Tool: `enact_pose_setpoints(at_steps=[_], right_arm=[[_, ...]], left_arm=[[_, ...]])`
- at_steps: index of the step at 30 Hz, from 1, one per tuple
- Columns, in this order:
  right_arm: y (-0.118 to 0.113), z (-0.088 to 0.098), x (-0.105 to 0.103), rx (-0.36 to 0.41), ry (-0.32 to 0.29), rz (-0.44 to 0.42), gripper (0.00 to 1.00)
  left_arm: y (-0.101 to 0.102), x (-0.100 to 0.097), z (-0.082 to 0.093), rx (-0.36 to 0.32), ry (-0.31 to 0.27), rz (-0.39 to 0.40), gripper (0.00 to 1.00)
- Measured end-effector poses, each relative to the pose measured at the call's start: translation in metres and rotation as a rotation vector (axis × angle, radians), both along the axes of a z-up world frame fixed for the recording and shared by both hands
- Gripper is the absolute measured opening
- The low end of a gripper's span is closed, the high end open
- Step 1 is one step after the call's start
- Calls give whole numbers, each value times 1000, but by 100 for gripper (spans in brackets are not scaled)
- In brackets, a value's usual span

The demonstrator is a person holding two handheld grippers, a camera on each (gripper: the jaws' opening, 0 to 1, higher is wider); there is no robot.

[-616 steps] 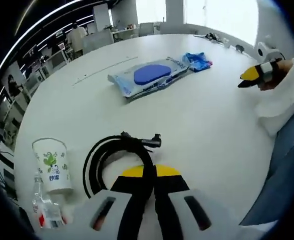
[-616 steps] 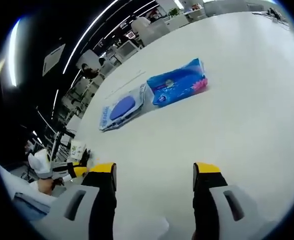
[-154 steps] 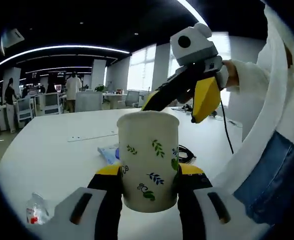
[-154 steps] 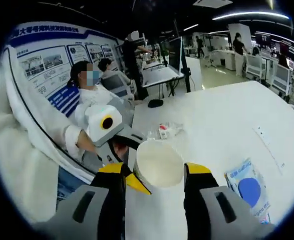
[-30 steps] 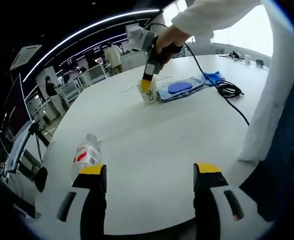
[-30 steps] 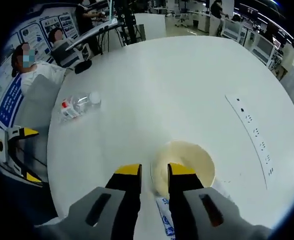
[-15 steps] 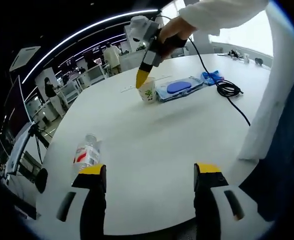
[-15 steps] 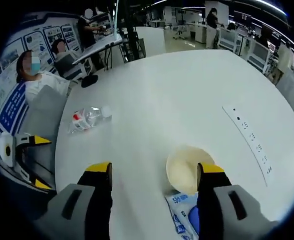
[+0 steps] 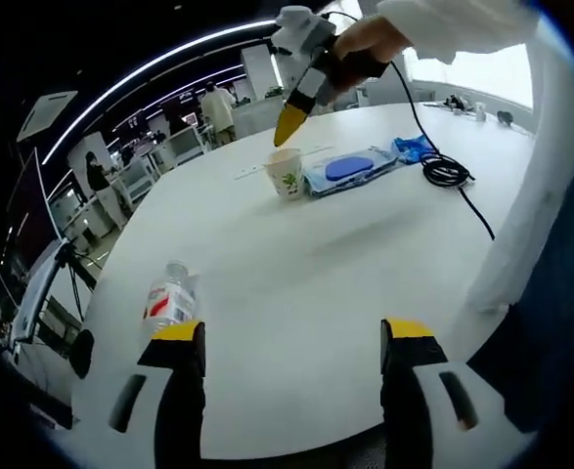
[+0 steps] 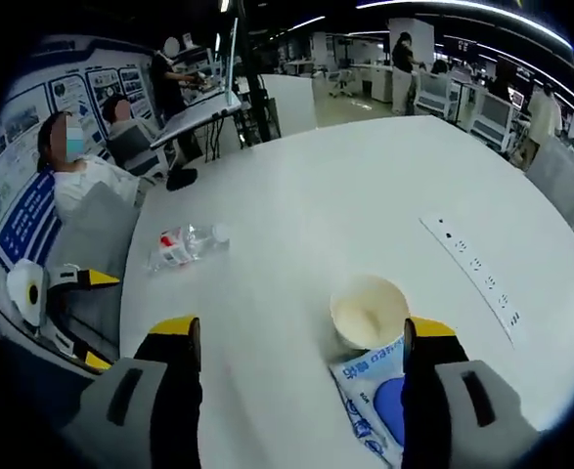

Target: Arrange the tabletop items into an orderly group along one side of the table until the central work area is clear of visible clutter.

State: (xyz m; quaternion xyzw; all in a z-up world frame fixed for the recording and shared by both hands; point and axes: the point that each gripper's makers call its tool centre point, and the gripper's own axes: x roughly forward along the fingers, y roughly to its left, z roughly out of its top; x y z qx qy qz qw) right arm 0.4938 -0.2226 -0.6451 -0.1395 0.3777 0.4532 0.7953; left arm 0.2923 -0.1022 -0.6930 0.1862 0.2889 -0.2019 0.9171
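Cable point(image 9: 447, 174) and blue pouch point(image 9: 416, 149) are seen from the left gripper point(image 9: 290, 342). Both it and the right gripper point(image 10: 304, 337) are spread wide, nothing held, above cup point(image 10: 368, 311).

My left claw point(image 9: 291, 337) sits low with jaws wide apart. My right claw point(image 10: 301, 337) hangs raised, jaws apart too, apparently holding nothing.

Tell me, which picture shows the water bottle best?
The left gripper view: the bottle lies close, its red label and cap clear. In the right gripper view the bottle lies on its side too, but farther off and smaller.
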Motion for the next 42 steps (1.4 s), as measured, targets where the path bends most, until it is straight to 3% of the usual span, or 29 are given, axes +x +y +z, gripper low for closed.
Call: enact_pose_setpoints(at_steps=[12, 26, 42], right_arm=[[-40, 8, -19, 49, -3, -86, 89], [-104, 12, -40, 83, -25, -233, 90], [-190, 4, -93, 88, -6, -446, 90]], left_arm=[[1, -2, 0, 10, -1, -9, 75], [-3, -2, -3, 3, 14, -23, 76], [-10, -4, -4, -3, 19, -57, 77]])
